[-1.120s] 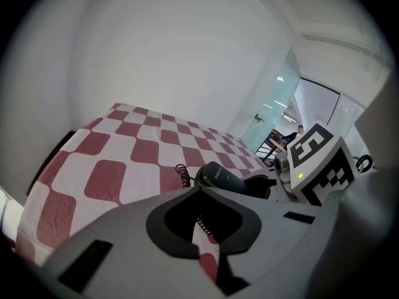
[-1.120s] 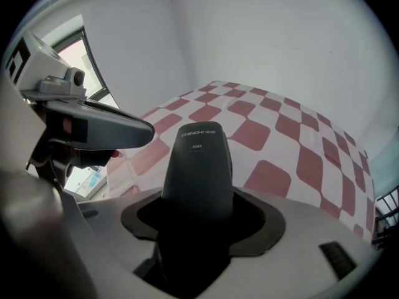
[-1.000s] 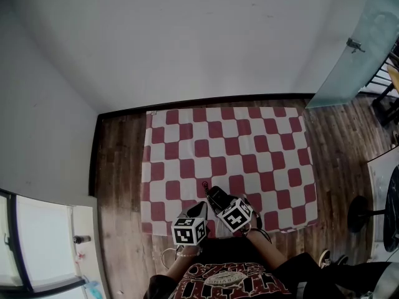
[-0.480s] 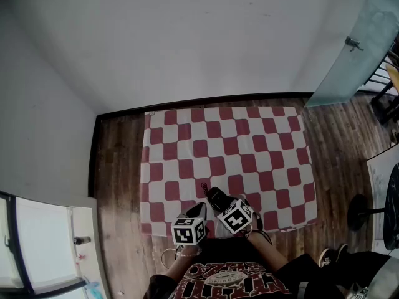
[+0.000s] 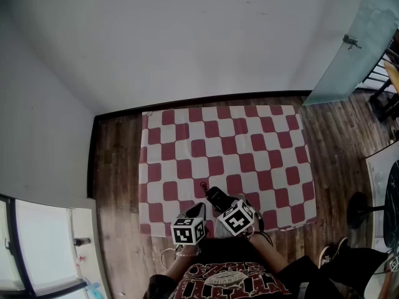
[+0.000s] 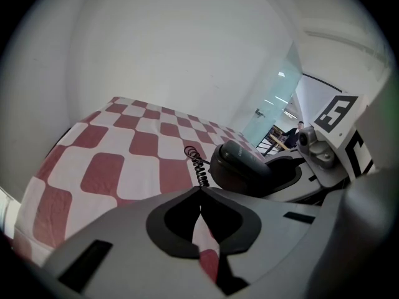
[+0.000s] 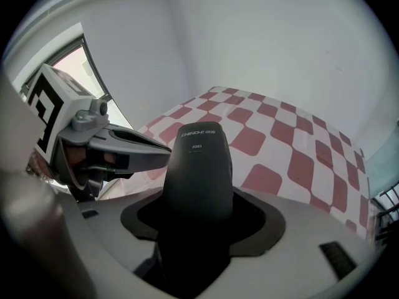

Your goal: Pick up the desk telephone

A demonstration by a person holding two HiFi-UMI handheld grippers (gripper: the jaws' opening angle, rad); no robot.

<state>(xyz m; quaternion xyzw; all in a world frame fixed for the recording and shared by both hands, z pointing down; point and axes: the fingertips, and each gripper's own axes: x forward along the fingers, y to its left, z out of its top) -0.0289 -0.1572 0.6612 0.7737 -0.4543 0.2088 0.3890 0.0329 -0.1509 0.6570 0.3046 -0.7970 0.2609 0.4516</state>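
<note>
One black handset [image 7: 199,161], lettering "CHINO-E", "A061", between right gripper [image 7: 202,220] jaws; left gripper [image 6: 200,193] jaws together, empty.

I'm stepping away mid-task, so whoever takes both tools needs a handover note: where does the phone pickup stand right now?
The left tool is shut and empty, close beside the right one.
The right tool is shut on the black handset.
Things: the handset sits over the near edge of the checked cloth; its coiled cord trails toward the cloth. No phone base is in view.
Done: the handset is gripped.
Left: lift it clear. Whether it is off the cloth yet cannot be told.
</note>
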